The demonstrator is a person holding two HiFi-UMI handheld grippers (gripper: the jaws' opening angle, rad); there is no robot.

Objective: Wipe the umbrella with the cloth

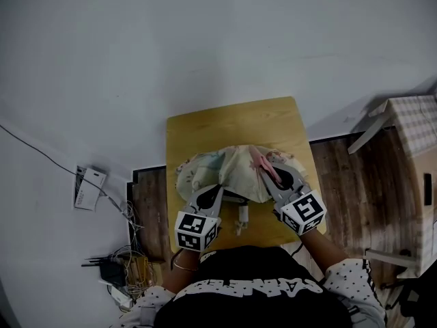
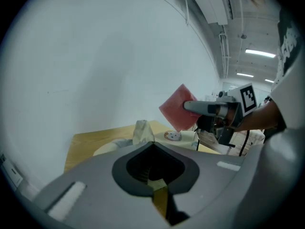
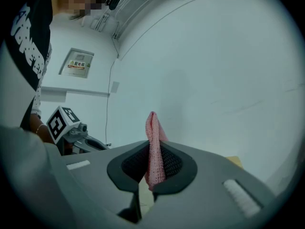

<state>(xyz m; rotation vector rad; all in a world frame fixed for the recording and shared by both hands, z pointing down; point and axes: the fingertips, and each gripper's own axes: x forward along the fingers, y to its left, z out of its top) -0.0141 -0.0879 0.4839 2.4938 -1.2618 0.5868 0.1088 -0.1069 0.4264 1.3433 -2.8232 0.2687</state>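
Small wooden counter (image 1: 235, 121) is standing against a white wall, and the umbrella (image 1: 218, 173) is lying on its near half, directly ahead of the person and between the two tools. The umbrella is collapsed, its pale printed canopy bunching in a loose, wrinkled heap that is spreading left to right across the counter, while its light handle (image 1: 242, 219) is pointing back toward the person, so the shaft axis is likely running near to far. Left tool (image 1: 217, 191) is sitting at the canopy's near left edge with its jaws clenched, a fold of canopy fabric poking up from the tips, so it is apparently pinning the umbrella down. Right tool (image 1: 272, 171) is reaching over the canopy's right side, clamping a pink cloth (image 1: 261, 160) that is sticking out past the jaw tips in a flat flap. The right tool is the one nearer to doing the wiping: the canopy is lying just below and to the left of the cloth. Whether the cloth is already touching the fabric is unclear; from the left gripper view it is looking slightly raised. The stroke probably needs to be running leftward across the canopy.
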